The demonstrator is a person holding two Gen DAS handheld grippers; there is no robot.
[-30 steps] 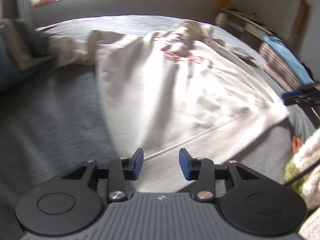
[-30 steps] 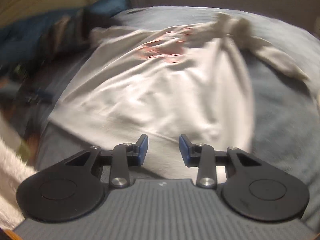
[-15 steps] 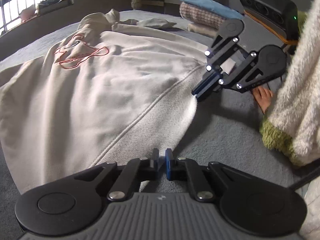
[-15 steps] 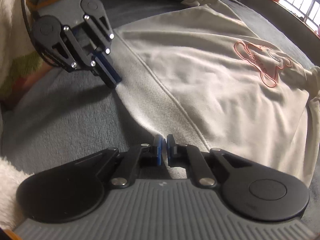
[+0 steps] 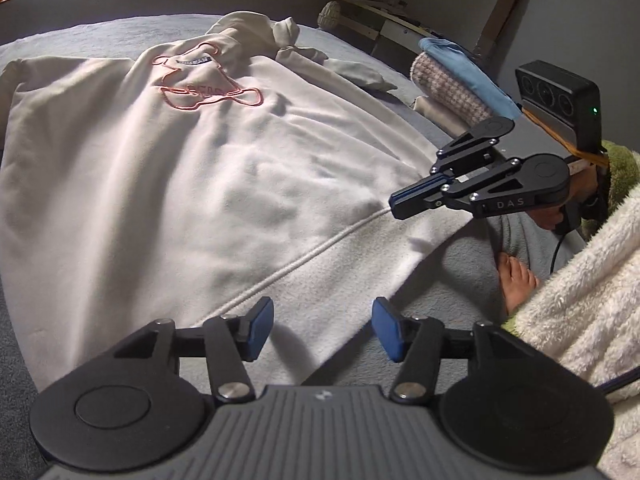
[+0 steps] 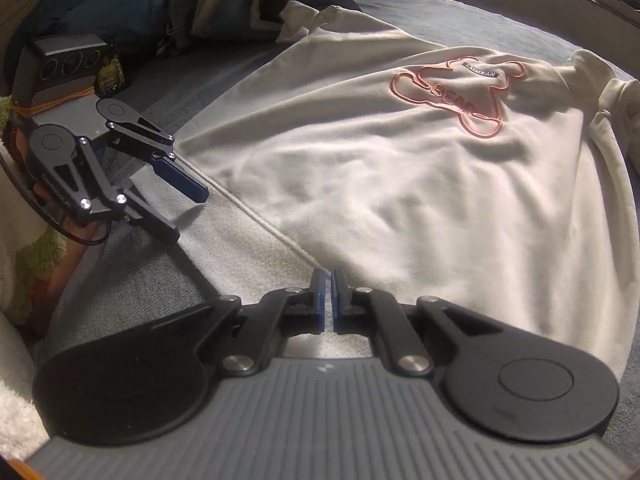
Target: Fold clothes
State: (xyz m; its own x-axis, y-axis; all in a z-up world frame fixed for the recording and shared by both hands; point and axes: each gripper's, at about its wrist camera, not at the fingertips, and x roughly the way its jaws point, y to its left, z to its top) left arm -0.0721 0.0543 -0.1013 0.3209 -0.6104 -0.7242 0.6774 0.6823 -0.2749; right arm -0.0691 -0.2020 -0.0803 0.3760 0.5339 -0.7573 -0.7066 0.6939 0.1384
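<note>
Jaws: left gripper (image 5: 323,330) spread over hem; right gripper (image 6: 328,300) pinching hem of cream fleece sweatshirt with pink bear outline (image 5: 208,184), flat on grey bed cover (image 5: 444,280).

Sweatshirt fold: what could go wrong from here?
1. Jaws of the left gripper are open over the hem: if only the right gripper pulls, the sweatshirt may skew.
2. Right jaws are shut, but fabric between them isn't visible; it may lift nothing.
3. Bunched far sleeve could get trapped.
</note>
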